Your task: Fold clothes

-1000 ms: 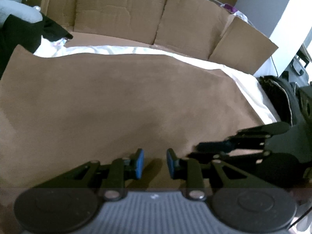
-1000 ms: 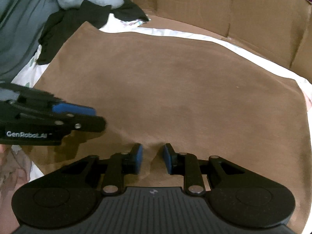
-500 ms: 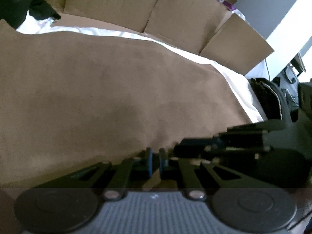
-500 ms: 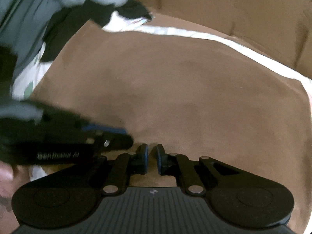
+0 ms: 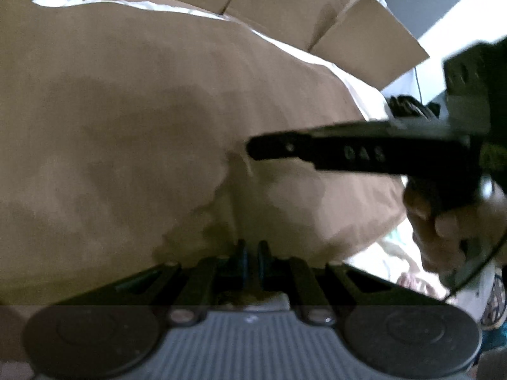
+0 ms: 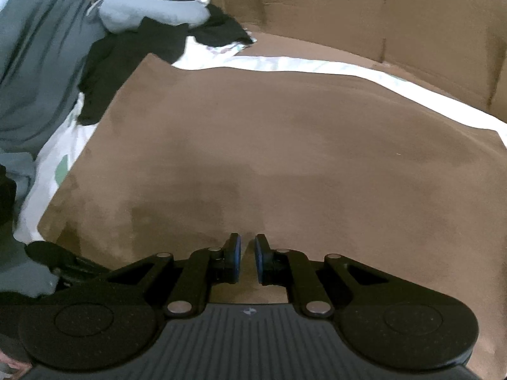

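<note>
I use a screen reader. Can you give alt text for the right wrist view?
The right gripper pinches the near edge of a brown cloth spread flat on a white sheet. Cardboard walls stand behind; dark clothes lie far left.

brown cloth point(image 6: 285, 145), white sheet point(image 6: 317, 68), black tongs point(image 6: 247, 262)

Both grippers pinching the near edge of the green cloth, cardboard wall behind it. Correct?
Wrong on colour: the cloth is brown, not green, as the right wrist view shows clearly. The rest holds: the left gripper and the right gripper both pinch its near edge, and the cardboard wall stands behind it.
</note>
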The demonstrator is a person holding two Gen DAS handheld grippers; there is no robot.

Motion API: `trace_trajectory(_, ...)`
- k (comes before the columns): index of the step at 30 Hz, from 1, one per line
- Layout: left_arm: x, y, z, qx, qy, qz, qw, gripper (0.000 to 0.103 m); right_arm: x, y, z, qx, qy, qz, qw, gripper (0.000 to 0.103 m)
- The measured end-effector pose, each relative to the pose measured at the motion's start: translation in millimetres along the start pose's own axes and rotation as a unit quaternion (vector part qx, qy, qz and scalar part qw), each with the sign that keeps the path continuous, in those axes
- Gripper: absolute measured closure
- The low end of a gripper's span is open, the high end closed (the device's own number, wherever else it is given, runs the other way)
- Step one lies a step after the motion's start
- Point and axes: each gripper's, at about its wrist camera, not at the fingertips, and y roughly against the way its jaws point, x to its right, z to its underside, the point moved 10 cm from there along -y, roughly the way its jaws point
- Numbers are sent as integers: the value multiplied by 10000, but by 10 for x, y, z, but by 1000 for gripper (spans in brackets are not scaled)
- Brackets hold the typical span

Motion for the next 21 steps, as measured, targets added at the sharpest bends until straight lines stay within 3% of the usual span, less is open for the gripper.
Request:
trace_trajectory(5, -64, 30, 37, -20, 228, 74, 9997, 98, -25, -190, 17, -231, 125, -23, 9997, 89)
trace_trajectory(10, -173, 44, 79, -36, 799, 215, 9966, 101, 91, -270, -190, -158, 130, 144, 9997, 89)
trace_trajectory(19, -201, 137, 51, -47, 812, 214, 9965, 101, 287, -576, -661, -63, 385, 318, 9987, 89)
trace_trajectory(20, -220, 189, 29, 23, 793, 164, 9967, 100, 285, -598, -695, -55, 390, 325, 9987, 89)
trace_trajectory(21, -242, 244, 6, 99, 776, 115, 9969, 90, 284, -619, -728, -49, 396, 332, 9987, 89)
